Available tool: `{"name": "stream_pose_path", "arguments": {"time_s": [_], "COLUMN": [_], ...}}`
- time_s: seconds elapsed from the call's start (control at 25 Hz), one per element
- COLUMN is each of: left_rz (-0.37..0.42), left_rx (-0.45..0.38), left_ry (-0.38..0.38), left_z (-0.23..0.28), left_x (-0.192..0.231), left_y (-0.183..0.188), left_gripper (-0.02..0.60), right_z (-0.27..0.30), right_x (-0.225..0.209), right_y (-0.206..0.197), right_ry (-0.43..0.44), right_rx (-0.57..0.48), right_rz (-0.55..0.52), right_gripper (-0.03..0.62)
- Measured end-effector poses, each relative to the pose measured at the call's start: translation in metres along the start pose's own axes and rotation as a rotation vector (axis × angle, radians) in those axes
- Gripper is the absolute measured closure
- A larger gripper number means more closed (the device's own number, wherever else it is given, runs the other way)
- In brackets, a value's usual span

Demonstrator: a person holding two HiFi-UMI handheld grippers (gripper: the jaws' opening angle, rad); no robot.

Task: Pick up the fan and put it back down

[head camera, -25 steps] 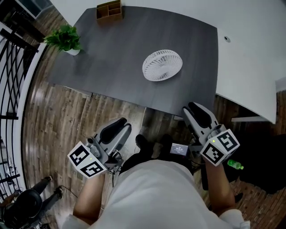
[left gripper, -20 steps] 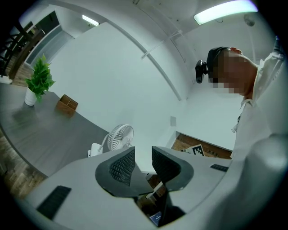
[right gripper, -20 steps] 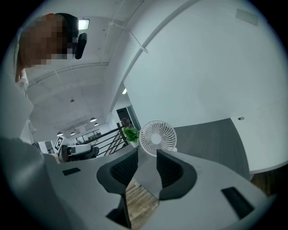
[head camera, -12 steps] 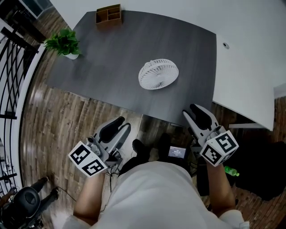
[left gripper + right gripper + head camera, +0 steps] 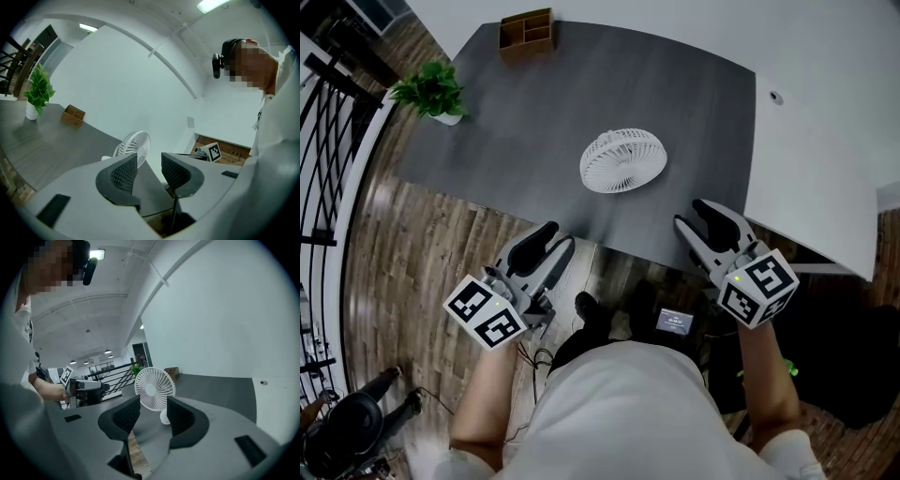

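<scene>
White fan (image 5: 623, 160) stands on the dark table (image 5: 534, 112), clear of both tools. Left gripper (image 5: 555, 239), right gripper (image 5: 692, 216) — jaws just been opening, apart, empty. Looks light, grille flimsy — I'd clamp the rim from both sides.

We see the white fan (image 5: 623, 160) standing upright on its small base, mid-table (image 5: 525, 122), round grille untouched.

Fan (image 5: 623, 160) on table (image 5: 534, 103), plant (image 5: 431, 89) at left

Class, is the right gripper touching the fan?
Apart. Head view: bare table lies between the right gripper and the fan. Its jaws have just been opening, with nothing between them.
</scene>
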State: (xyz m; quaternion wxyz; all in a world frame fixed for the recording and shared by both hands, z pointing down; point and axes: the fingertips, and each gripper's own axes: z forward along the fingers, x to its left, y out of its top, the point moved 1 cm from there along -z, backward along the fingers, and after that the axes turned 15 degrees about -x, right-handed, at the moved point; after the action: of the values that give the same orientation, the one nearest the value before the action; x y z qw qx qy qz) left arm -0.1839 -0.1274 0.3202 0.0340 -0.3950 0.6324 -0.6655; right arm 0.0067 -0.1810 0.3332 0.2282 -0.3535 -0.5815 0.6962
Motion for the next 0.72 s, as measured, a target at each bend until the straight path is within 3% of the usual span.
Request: {"name": "stream_pose_path", "arguments": {"time_s": [0.72], "left_rz": [0.100], "left_rx": [0.082], "left_ry": [0.000], "left_z": [0.046], "left_x": [0.034], "left_y": [0.001], "left_gripper": [0.356], "right_z": [0.054], "right_x": [-0.017], "right_y": [0.012], "right_ry": [0.116], "right_rx": [0.061], "right_rz": [-0.146], "right_gripper": [0.381]}}
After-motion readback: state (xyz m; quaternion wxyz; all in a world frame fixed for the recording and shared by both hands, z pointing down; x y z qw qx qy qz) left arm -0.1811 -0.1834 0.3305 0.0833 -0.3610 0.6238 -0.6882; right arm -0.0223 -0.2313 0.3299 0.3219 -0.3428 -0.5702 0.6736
